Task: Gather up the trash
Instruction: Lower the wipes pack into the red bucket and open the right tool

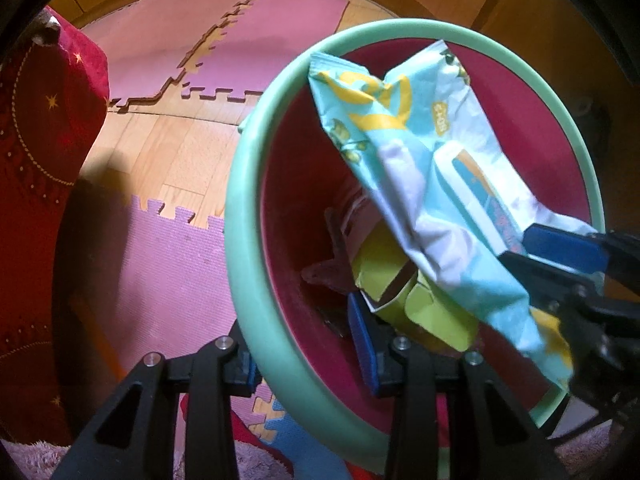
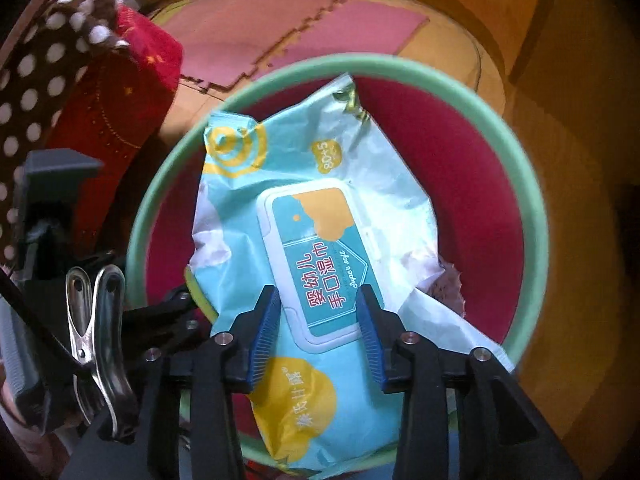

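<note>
A trash bin [image 1: 244,216] with a mint green rim and dark red inside fills both views [image 2: 536,216]. My left gripper [image 1: 308,344] is shut on the bin's rim, one finger outside, one inside. A light blue and yellow wet-wipes pack [image 2: 320,216] hangs over the bin's mouth. My right gripper [image 2: 318,336] straddles the pack with its jaws apart; it shows at the right of the left wrist view [image 1: 560,256], fingers around the pack [image 1: 436,184]. A green carton [image 1: 404,292] and other scraps lie inside the bin.
Pink foam puzzle mats [image 1: 224,40] cover a wooden floor [image 1: 172,148]. A red embroidered cloth [image 1: 44,144] hangs at the left. Wooden furniture [image 2: 560,60] stands at the right. A metal clip [image 2: 96,320] hangs by the left gripper's body.
</note>
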Demonstrator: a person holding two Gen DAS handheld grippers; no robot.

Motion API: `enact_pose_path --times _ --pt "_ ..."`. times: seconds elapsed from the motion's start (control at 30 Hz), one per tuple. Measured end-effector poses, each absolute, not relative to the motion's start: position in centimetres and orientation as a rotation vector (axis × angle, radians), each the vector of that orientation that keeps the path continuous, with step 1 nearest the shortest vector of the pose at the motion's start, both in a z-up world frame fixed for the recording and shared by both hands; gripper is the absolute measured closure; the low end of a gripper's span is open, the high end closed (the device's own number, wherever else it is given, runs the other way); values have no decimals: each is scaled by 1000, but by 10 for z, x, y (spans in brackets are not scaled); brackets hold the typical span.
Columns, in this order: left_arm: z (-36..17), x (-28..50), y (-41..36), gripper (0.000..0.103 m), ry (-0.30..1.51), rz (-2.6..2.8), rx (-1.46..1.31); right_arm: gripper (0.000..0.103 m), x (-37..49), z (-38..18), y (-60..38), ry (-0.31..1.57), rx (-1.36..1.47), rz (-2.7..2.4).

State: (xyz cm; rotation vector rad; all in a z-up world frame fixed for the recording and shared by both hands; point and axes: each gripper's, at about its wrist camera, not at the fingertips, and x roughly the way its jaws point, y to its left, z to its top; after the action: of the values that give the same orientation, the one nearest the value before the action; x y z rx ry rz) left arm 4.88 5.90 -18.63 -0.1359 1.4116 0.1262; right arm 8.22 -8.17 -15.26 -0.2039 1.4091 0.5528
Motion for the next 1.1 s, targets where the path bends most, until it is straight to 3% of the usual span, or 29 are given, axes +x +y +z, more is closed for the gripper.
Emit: enact_pose_path --times 0.47,1.1 --pt "-190 50 62 68 1428 140 -148 63 96 -195 -86 1500 -169 501" --pt "-190 51 63 68 1424 140 -149 63 92 -201 -54 1526 -172 442"
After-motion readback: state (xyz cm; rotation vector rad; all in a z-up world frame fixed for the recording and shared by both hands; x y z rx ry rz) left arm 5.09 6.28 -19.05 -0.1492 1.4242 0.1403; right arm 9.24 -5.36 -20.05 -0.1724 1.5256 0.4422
